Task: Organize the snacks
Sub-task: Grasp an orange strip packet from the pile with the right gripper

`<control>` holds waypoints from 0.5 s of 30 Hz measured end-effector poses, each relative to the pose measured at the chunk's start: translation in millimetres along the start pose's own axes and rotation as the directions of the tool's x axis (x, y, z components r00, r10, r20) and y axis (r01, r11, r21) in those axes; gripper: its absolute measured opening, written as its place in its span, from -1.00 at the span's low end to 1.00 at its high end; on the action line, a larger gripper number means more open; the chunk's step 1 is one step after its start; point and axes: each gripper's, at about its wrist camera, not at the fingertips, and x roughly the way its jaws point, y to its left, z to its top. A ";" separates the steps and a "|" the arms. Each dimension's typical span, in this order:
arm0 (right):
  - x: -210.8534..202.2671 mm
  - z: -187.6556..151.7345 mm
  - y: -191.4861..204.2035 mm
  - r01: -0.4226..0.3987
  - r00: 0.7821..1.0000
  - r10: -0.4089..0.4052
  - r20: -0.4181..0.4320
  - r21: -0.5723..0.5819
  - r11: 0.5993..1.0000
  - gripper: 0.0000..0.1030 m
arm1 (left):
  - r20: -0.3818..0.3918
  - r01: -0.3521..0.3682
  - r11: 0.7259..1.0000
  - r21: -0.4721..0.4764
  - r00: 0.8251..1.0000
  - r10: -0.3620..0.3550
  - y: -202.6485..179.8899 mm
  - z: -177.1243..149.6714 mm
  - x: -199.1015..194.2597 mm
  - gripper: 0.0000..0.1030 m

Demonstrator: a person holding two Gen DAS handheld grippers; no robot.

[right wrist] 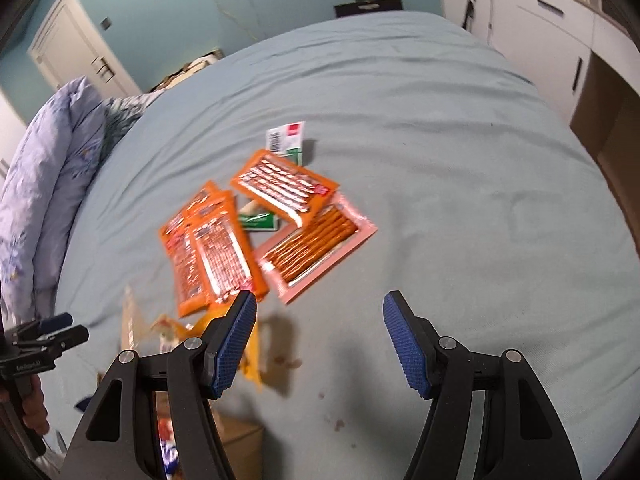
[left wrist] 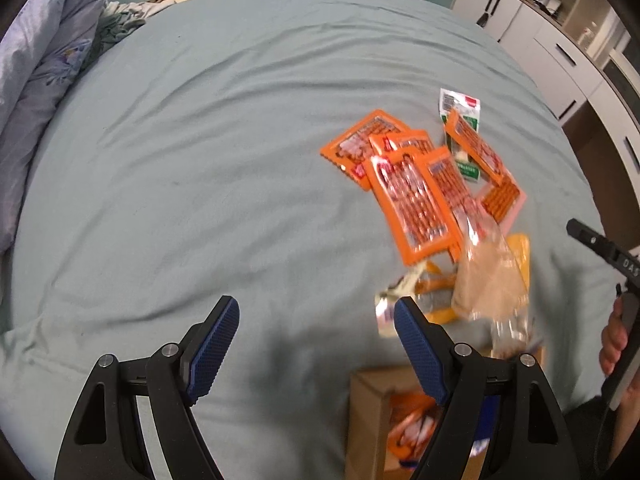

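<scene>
I see my left tool [left wrist: 316, 322] spread wide over the bed [left wrist: 200, 160], nothing between its blue pads — only bare sheet shows in the gap. My right tool [right wrist: 320, 316] is also well open and has hold of nothing.

The snacks lie in a loose heap on the sheet. In the left wrist view the orange packets [left wrist: 416, 200] sit at about two o'clock from the tool, overlapping one another, with a green-and-white packet [left wrist: 460, 108] at the far edge of the heap. A clear crinkled bag [left wrist: 488, 276] lies nearer, just past the right-hand finger. A cardboard box [left wrist: 368, 420] sits at five o'clock, partly behind that finger, with an orange packet inside.

In the right wrist view the heap lies at eleven o'clock from the tool; a pink pack of pretzel sticks [right wrist: 316, 246] rests at its right side, touching the orange ones. A rumpled lilac duvet [right wrist: 48, 168] sits at nine o'clock.
</scene>
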 end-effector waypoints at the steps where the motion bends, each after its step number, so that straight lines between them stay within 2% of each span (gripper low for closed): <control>1: 5.8 3.1 -1.6 -0.001 1.000 0.001 -0.008 0.009 1.000 0.26 | -0.001 0.001 1.000 -0.002 1.000 -0.001 0.3 3.7 2.4 0.57; 6: 25.3 17.4 5.0 0.037 0.999 -0.037 -0.012 -0.028 0.999 0.26 | -0.023 0.034 0.999 0.004 0.999 -0.034 1.4 21.7 19.3 0.58; 12: 60.5 33.2 33.4 0.117 0.993 -0.120 -0.005 -0.185 0.976 0.26 | -0.075 0.057 0.998 -0.004 0.996 -0.057 4.3 28.9 47.5 0.58; 15: 83.6 42.2 39.7 0.083 0.995 -0.091 -0.038 -0.187 0.979 0.26 | -0.100 0.056 0.998 -0.001 0.993 -0.056 4.4 30.8 59.3 0.58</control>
